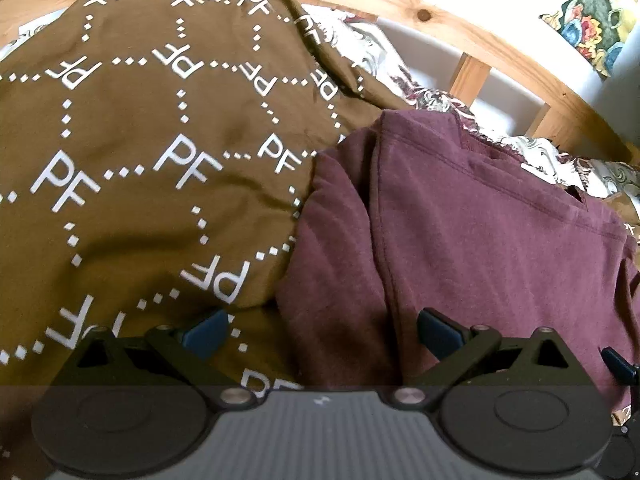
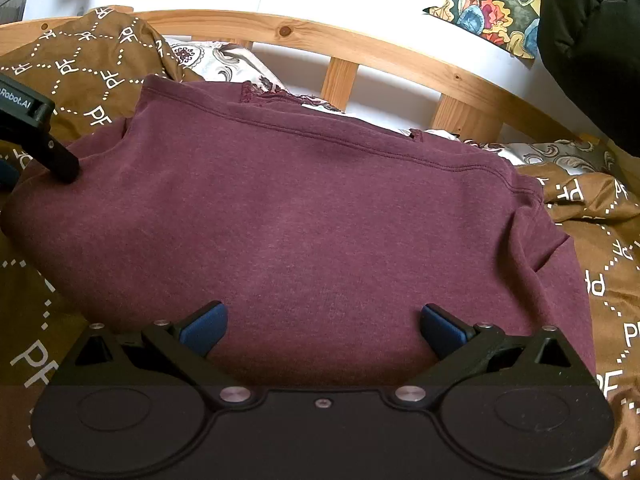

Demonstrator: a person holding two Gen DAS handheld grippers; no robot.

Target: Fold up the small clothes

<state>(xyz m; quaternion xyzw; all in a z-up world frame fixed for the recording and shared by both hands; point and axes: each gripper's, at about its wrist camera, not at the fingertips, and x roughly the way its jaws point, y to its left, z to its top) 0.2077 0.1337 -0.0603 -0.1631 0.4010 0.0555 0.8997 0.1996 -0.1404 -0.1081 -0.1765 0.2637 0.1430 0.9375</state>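
Observation:
A maroon garment (image 2: 312,216) lies folded and fairly flat on a brown blanket (image 1: 132,152) printed with white "PF" letters; it also shows in the left wrist view (image 1: 480,248). My left gripper (image 1: 320,334) is open and empty, hovering over the garment's left edge where it meets the blanket. My right gripper (image 2: 322,330) is open and empty, just above the garment's near edge. The left gripper's body (image 2: 36,136) shows at the garment's left side in the right wrist view.
A wooden bed rail (image 2: 360,52) with slats runs along the far side, against a white wall. A patterned sheet (image 2: 216,58) shows beyond the blanket. A colourful cushion (image 2: 492,4) and a dark bulky item (image 2: 592,48) sit at the far right.

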